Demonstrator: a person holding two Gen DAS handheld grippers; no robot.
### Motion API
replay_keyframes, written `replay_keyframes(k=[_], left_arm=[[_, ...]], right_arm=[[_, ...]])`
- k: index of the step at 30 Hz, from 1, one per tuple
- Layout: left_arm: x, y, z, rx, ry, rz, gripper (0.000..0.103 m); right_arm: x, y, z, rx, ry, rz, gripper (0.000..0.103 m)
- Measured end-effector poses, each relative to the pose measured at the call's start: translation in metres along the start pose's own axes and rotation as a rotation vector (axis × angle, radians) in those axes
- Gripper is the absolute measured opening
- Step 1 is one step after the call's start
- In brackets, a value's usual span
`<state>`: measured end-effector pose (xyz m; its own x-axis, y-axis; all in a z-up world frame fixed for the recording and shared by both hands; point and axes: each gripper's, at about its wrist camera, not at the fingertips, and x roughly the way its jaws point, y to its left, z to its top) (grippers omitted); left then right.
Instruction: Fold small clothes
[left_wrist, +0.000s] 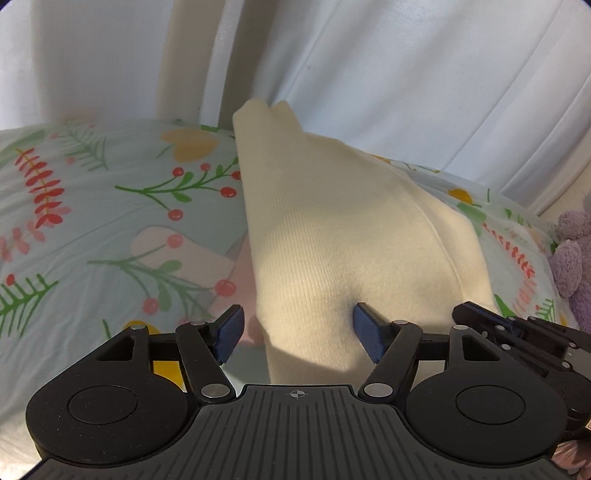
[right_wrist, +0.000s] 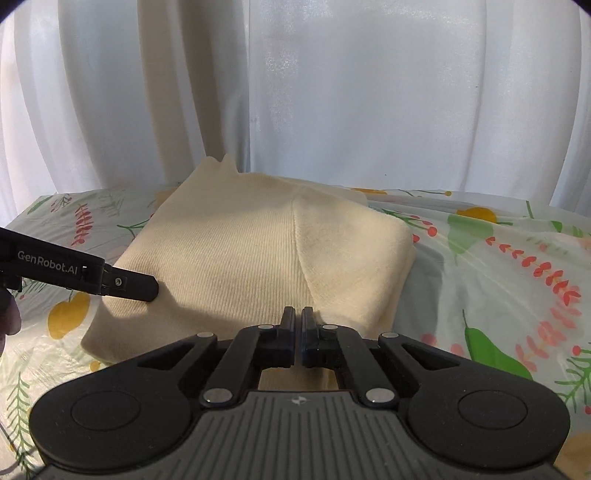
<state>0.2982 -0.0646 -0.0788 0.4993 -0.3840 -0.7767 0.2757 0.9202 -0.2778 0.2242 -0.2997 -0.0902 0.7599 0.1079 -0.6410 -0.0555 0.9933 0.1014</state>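
Left tongs (left_wrist: 297, 334) wide around cream garment (left_wrist: 332, 240); right tongs (right_wrist: 299, 332) closed, empty; purple plush (left_wrist: 574, 258) nearby

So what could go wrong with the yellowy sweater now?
The left gripper has its jaws open around a bump of the cream garment. If they close and pull, the neat fold might come undone. The right gripper is shut with nothing in it, so nothing pins down the other side and the whole garment could slide on the flowery sheet.
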Motion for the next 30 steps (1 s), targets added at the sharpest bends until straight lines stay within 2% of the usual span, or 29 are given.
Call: replay_keyframes(k=[10, 14, 17, 21, 22, 26, 30], left_arm=[[-0.006, 0.004, -0.004, 0.005, 0.034, 0.001, 0.074], [-0.012, 0.005, -0.011, 0.005, 0.038, 0.014, 0.074], [-0.019, 0.008, -0.017, -0.021, 0.047, 0.000, 0.072], [-0.028, 0.011, -0.034, -0.048, 0.062, -0.031, 0.072], [-0.030, 0.011, -0.039, -0.045, 0.067, -0.037, 0.072], [-0.038, 0.003, -0.052, 0.023, 0.058, -0.010, 0.071], [-0.034, -0.002, -0.050, 0.051, 0.038, 0.022, 0.071]], right_arm=[[-0.030, -0.006, -0.009, 0.041, 0.034, -0.027, 0.000], [-0.037, -0.013, -0.015, 0.029, 0.065, -0.143, 0.007], [-0.044, -0.039, -0.022, 0.227, 0.090, -0.042, 0.008], [-0.044, -0.062, -0.037, 0.505, 0.112, 0.137, 0.018], [-0.043, -0.065, -0.040, 0.552, 0.111, 0.170, 0.020], [-0.037, -0.073, -0.046, 0.724, 0.082, 0.288, 0.039], [-0.026, -0.080, -0.046, 0.839, 0.066, 0.361, 0.044]])
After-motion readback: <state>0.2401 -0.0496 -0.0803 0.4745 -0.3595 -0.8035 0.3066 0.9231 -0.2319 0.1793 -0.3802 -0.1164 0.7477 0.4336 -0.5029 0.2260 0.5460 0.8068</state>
